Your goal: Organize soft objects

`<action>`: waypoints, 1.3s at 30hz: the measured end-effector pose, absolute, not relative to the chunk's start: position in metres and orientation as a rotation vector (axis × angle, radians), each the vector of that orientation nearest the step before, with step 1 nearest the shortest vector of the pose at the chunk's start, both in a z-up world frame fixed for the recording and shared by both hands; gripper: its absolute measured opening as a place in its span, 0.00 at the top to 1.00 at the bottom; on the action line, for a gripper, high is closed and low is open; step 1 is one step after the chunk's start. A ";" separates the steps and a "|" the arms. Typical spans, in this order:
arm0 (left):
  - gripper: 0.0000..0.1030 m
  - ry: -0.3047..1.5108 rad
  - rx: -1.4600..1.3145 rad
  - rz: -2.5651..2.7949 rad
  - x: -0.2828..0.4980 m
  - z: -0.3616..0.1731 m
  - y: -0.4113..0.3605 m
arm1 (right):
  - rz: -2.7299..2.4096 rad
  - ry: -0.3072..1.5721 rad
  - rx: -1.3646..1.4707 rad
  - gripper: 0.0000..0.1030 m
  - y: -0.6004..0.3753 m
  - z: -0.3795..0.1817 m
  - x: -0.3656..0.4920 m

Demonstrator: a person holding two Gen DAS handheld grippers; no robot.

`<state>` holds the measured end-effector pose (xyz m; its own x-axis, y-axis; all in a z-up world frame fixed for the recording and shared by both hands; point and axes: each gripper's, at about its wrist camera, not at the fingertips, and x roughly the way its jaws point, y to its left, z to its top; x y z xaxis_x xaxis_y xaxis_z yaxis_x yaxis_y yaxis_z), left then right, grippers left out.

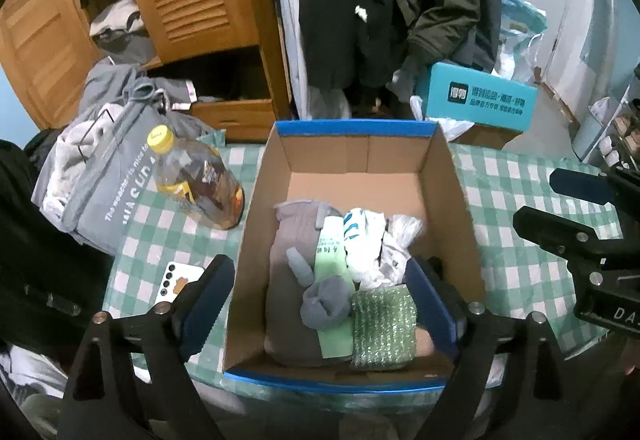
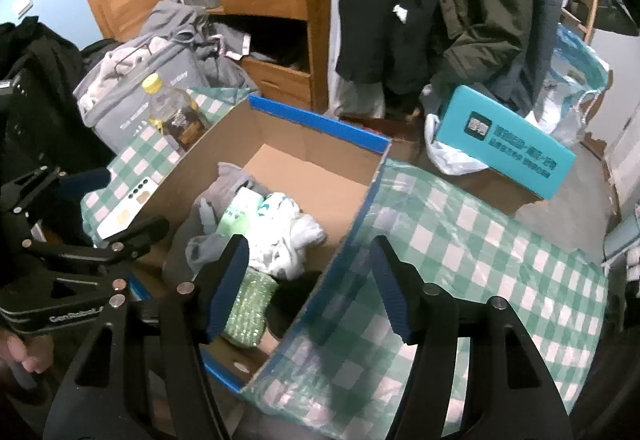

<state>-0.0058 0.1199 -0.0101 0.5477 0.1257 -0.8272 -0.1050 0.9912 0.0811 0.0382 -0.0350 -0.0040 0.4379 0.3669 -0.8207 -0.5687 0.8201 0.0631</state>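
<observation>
Green-checked cloth covers the table (image 1: 516,260), bare to the right of the cardboard box (image 1: 456,208). Socks and soft bundles (image 1: 320,272) lie packed in the box's near half; its far half is free floor. Left claw (image 1: 320,300) hangs over them with jaws wide apart, nothing between the pads; its right finger seems to dip inside the right wall. Right claw (image 2: 308,288) is open too, straddling the box's blue-edged right wall. Left of the box stand a bottle (image 1: 196,180), a phone (image 1: 178,278) and a grey bag (image 1: 100,176), crowding that side. Beyond, a teal box (image 1: 480,100) and hanging coats (image 1: 380,0).
</observation>
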 end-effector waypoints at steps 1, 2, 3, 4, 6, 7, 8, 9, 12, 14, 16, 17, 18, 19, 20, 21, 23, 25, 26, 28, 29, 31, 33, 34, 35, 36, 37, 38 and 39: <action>0.14 0.978 0.025 0.131 -0.006 -0.008 0.118 | 0.582 0.950 -0.236 0.39 -0.037 -0.002 0.038; 0.14 0.975 0.027 0.128 -0.007 -0.007 0.117 | 0.576 0.945 -0.233 0.39 -0.040 -0.001 0.037; 0.14 0.974 0.029 0.127 -0.007 -0.006 0.116 | 0.572 0.942 -0.230 0.39 -0.042 0.001 0.036; 0.14 0.972 0.031 0.127 -0.007 -0.005 0.115 | 0.570 0.941 -0.227 0.39 -0.045 0.002 0.036; 0.12 0.964 0.036 0.124 -0.008 -0.001 0.112 | 0.566 0.937 -0.219 0.39 -0.050 0.004 0.034; 0.10 0.958 0.037 0.122 -0.008 0.000 0.111 | 0.562 0.936 -0.217 0.39 -0.052 0.005 0.034; 0.08 0.952 0.037 0.119 -0.008 0.002 0.110 | 0.555 0.936 -0.215 0.39 -0.054 0.006 0.033; 0.08 0.947 0.037 0.118 -0.009 0.003 0.109 | 0.549 0.934 -0.214 0.39 -0.057 0.007 0.032; 0.08 0.926 0.035 0.105 -0.011 0.009 0.104 | 0.536 0.924 -0.208 0.39 -0.062 0.011 0.030; 0.07 0.916 0.036 0.093 -0.012 0.013 0.100 | 0.529 0.917 -0.200 0.39 -0.067 0.014 0.028; 0.04 0.904 0.040 0.080 -0.014 0.016 0.096 | 0.521 0.911 -0.192 0.39 -0.072 0.017 0.027; 0.03 0.897 0.043 0.076 -0.015 0.018 0.094 | 0.517 0.908 -0.189 0.39 -0.074 0.018 0.026; 0.02 0.885 0.049 0.072 -0.016 0.021 0.091 | 0.513 0.904 -0.185 0.39 -0.077 0.020 0.025; 0.02 0.876 0.056 0.072 -0.017 0.022 0.088 | 0.510 0.901 -0.182 0.39 -0.079 0.021 0.025; 0.02 0.870 0.062 0.075 -0.018 0.024 0.086 | 0.505 0.897 -0.178 0.39 -0.082 0.022 0.024; 0.02 0.865 0.066 0.076 -0.018 0.025 0.084 | 0.500 0.894 -0.176 0.38 -0.084 0.023 0.023; 0.02 0.861 0.068 0.077 -0.018 0.026 0.081 | 0.487 0.888 -0.171 0.38 -0.089 0.025 0.023; 0.02 0.860 0.068 0.079 -0.018 0.028 0.080 | 0.481 0.886 -0.163 0.38 -0.094 0.026 0.023; 0.02 0.857 0.070 0.078 -0.019 0.028 0.079 | 0.478 0.885 -0.159 0.38 -0.096 0.027 0.023; 0.02 0.856 0.076 0.079 -0.019 0.028 0.077 | 0.474 0.883 -0.153 0.38 -0.100 0.027 0.023; 0.02 0.860 0.082 0.076 -0.019 0.028 0.075 | 0.471 0.882 -0.151 0.38 -0.101 0.027 0.023; 0.02 0.864 0.084 0.068 -0.019 0.028 0.072 | 0.467 0.881 -0.149 0.38 -0.104 0.027 0.023; 0.02 0.863 0.089 0.063 -0.019 0.028 0.068 | 0.465 0.882 -0.146 0.38 -0.106 0.027 0.022; 0.02 0.862 0.091 0.062 -0.019 0.028 0.067 | 0.465 0.882 -0.144 0.38 -0.106 0.027 0.022; 0.02 0.861 0.094 0.061 -0.020 0.029 0.066 | 0.466 0.881 -0.145 0.38 -0.107 0.027 0.022; 0.02 0.861 0.093 0.061 -0.020 0.029 0.066 | 0.465 0.881 -0.146 0.38 -0.107 0.027 0.022; 0.02 0.858 0.091 0.061 -0.020 0.029 0.065 | 0.464 0.881 -0.145 0.38 -0.107 0.027 0.022; 0.02 0.857 0.091 0.061 -0.020 0.029 0.064 | 0.463 0.882 -0.144 0.38 -0.108 0.027 0.022; 0.02 0.857 0.091 0.061 -0.020 0.029 0.064 | 0.463 0.882 -0.143 0.38 -0.109 0.027 0.022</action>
